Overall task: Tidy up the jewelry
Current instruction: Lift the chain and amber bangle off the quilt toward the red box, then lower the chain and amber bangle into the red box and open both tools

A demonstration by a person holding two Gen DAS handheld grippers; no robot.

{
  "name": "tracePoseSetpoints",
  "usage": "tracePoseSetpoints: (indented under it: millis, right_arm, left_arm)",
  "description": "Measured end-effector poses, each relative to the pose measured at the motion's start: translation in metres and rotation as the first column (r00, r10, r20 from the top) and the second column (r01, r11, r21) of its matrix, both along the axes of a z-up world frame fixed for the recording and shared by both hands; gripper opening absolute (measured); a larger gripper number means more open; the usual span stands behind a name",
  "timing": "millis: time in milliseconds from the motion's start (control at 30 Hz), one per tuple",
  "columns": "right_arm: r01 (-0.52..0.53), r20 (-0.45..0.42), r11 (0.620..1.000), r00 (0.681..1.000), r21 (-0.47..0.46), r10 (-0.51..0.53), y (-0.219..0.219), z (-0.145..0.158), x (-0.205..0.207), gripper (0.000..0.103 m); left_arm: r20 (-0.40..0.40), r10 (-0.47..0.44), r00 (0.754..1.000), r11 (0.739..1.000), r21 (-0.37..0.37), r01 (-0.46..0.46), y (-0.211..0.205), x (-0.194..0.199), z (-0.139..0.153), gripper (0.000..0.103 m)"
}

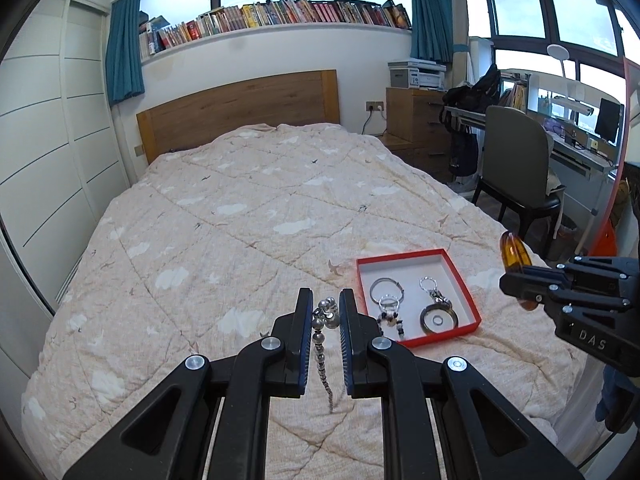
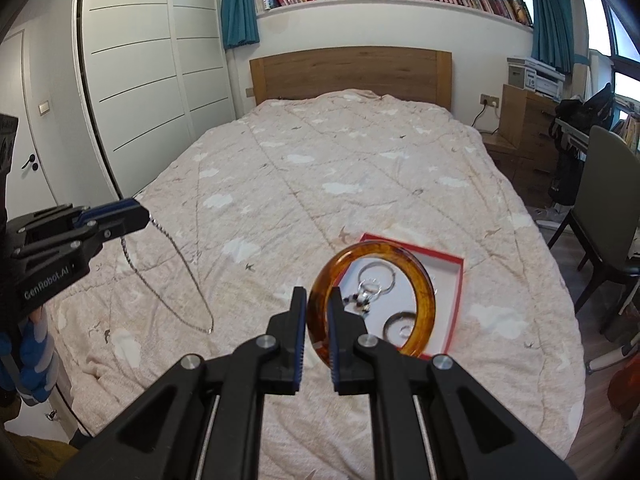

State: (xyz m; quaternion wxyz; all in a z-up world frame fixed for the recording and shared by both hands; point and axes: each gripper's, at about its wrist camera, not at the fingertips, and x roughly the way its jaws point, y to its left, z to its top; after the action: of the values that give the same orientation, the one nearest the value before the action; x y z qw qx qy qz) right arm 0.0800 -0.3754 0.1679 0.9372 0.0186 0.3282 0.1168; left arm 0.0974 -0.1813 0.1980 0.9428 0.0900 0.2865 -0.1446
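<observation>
- The amber bangle (image 2: 372, 300) is clenched by its rim in the right gripper (image 2: 318, 320), standing on edge, its hole facing the camera, raised above the bed.
- Through its hole the right wrist view shows the red-rimmed jewelry box (image 2: 456, 300), lying at about 1 o'clock from the fingertips and near them; the bangle's drop point looks to be forward and slightly right.
- The box already holds a large key ring (image 1: 386, 288), a beaded charm (image 1: 394, 322) and a round pendant keychain (image 1: 436, 318); bare white floor remains toward its far corner at 12 o'clock.
- The bangle's plane is upright, so by my judgement it needs tilting flat or lowering before release, or it may roll off over the low rim.
- The beaded silver necklace (image 1: 324, 340) hangs from the left gripper (image 1: 326, 308), whose fingers pinch its bead cluster; its chain loops down onto the quilt (image 1: 224, 208).
- From the left gripper the box sits at 2 o'clock, just beside; the right gripper seems better placed over it.
- Open quilt lies all round; the bed's edge is at 3 o'clock, with a chair (image 1: 516, 168) beyond.
</observation>
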Motion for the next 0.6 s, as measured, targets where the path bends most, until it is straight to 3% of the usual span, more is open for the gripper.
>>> tracePoseSetpoints:
  millis: [600]
  right_arm:
    - [0.001,0.041,1.0,0.999,-0.03,0.0,-0.04,0.032,0.058,0.009]
  left_arm:
    - [0.037,-0.022,0.999,1.0,0.008,0.022,-0.068,0.074,0.032,0.013]
